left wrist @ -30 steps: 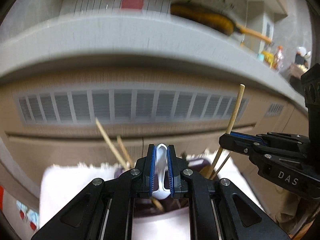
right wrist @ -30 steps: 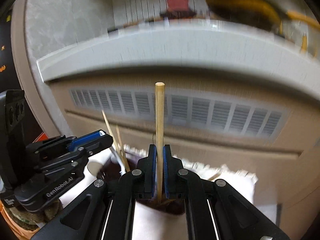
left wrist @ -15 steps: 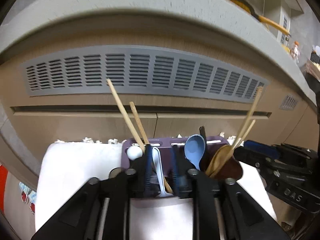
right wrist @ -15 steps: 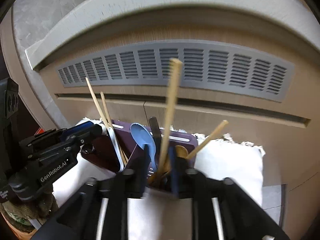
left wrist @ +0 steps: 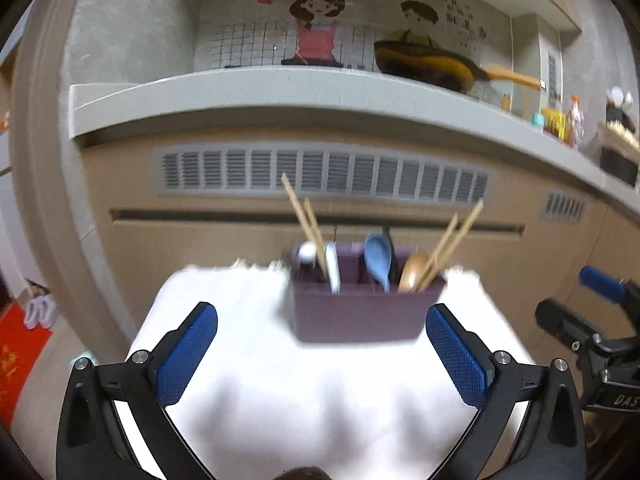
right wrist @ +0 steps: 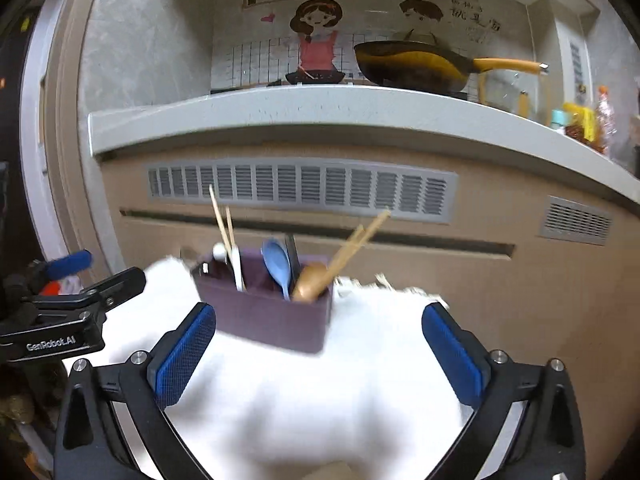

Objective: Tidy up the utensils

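Observation:
A purple utensil holder (left wrist: 360, 312) (right wrist: 264, 316) stands on a white cloth (left wrist: 304, 400) (right wrist: 320, 400). It holds a white spoon (left wrist: 333, 268), a blue spoon (left wrist: 378, 262) (right wrist: 278, 262), a wooden spoon (left wrist: 412, 276) (right wrist: 310, 282) and chopsticks at the left (left wrist: 304, 224) (right wrist: 222, 218) and at the right (left wrist: 456, 236) (right wrist: 356, 242). My left gripper (left wrist: 320, 356) is open and empty, pulled back in front of the holder. My right gripper (right wrist: 318, 356) is open and empty too, also in front of it.
Behind the cloth is a beige cabinet front with a grey vent grille (left wrist: 324, 172) under a grey counter edge (right wrist: 320, 108). A dark wok with a yellow handle (right wrist: 420, 62) sits on the counter. Bottles (left wrist: 560, 120) stand at the far right.
Both grippers let go of their utensils in the holder, the left a white spoon, the right a chopstick. Both opened wide and drew back from the holder.

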### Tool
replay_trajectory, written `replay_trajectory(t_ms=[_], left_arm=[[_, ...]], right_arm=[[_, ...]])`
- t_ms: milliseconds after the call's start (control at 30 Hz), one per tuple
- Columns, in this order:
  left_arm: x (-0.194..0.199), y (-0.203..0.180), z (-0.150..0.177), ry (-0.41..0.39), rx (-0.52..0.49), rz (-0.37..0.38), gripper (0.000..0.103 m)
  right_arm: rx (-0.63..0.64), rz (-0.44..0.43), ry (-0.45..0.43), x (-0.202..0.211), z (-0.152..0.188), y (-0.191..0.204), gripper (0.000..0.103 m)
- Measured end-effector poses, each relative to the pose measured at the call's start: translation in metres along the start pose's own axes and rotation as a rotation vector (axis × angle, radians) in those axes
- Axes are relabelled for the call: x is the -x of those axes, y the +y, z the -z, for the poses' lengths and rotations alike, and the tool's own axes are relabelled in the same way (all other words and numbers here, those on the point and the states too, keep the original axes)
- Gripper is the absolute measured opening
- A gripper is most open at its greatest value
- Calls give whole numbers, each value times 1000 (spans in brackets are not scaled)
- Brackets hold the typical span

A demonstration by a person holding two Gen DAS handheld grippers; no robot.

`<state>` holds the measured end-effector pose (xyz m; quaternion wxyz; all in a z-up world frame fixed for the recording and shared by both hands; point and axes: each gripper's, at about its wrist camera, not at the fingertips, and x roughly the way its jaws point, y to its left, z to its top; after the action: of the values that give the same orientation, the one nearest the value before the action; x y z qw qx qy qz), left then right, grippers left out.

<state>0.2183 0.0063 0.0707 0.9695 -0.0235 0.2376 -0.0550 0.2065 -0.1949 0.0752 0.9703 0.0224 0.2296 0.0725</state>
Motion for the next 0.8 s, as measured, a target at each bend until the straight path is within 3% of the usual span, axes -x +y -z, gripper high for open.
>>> replay_trajectory(t_ms=[267, 467, 800], left_arm=[[49, -11, 72, -22, -41, -157, 103], [75, -16, 84, -59, -50, -133, 103], [80, -20, 83, -39, -55, -116, 103]], right_arm=[[-68, 83, 58, 35, 69, -1, 102], [-120, 115, 25, 55, 92, -6, 102], [-92, 118, -1, 64, 93, -4, 102]])
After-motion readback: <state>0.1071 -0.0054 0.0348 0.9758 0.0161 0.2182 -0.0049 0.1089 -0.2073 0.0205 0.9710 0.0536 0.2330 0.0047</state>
